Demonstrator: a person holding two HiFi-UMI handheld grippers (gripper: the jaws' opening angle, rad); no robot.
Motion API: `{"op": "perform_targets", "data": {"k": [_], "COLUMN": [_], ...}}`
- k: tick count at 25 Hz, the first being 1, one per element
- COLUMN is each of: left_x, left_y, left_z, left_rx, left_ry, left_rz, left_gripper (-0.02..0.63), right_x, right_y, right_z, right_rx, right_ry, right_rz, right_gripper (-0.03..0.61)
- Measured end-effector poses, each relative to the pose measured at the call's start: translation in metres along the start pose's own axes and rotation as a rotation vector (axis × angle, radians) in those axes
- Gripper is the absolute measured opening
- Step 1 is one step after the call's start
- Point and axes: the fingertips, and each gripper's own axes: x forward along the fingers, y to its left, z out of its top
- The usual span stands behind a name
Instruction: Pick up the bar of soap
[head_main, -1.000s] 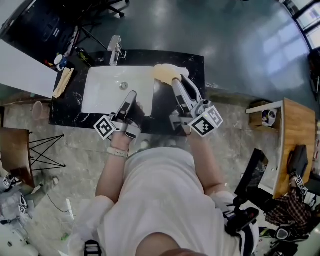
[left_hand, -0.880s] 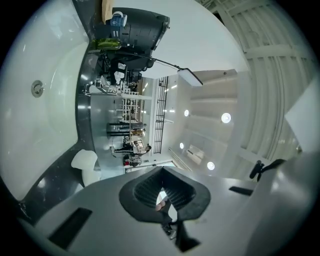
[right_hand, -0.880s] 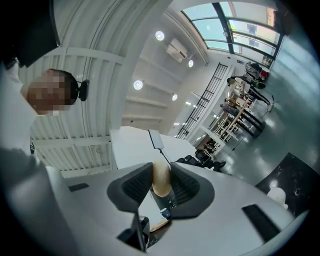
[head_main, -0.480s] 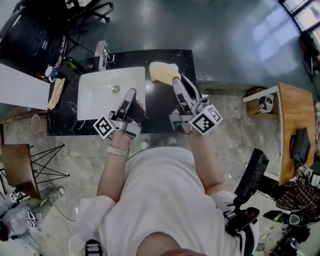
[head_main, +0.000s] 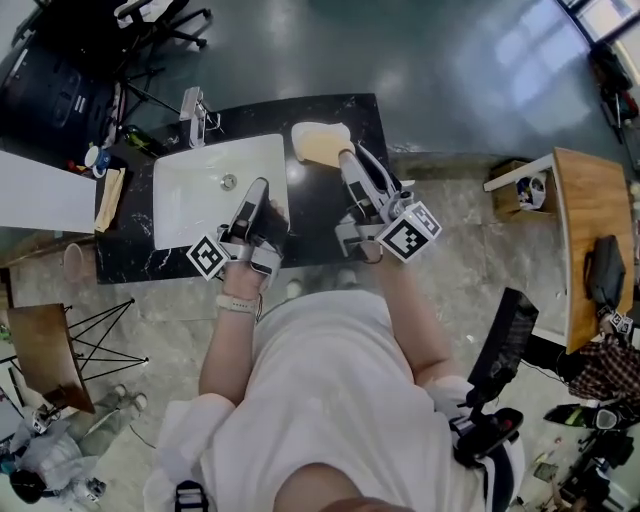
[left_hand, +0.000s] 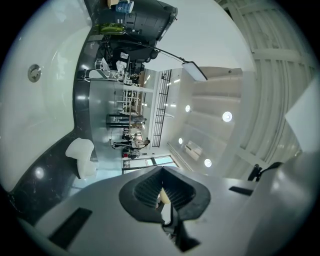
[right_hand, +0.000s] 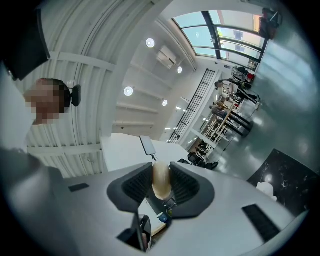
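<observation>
While both forearms reach forward side by side over the black tabletop (head_main: 322, 215), the right tongs (right_hand: 161, 171) clamp the bar of soap (right_hand: 161, 184); the left tongs (left_hand: 161, 175), closed, hang at the sink (head_main: 195, 205) rim.

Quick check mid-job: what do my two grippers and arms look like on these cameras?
The left gripper and right gripper both have long grey bodies with black ribbed pads. Each carries a white cube printed with black square markers. The person wears a white short-sleeved T-shirt and a pale wristband on the left wrist.
</observation>
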Motion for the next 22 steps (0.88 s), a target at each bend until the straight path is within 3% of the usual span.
{"op": "perform_targets", "data": {"k": [22], "left_x": [0.01], "left_y": [0.016], "left_z": [0.0], "left_rx": [-0.037], "left_ry": [0.028], "left_rz": [0.021], "left_gripper": [0.008], "right_x": [-0.004], "right_y": [-0.015], "right_z": [0.009], "right_rx": [0.046], "right_ry": [-0.049], "right_rz": [-0.021], "right_gripper": [0.123]}}
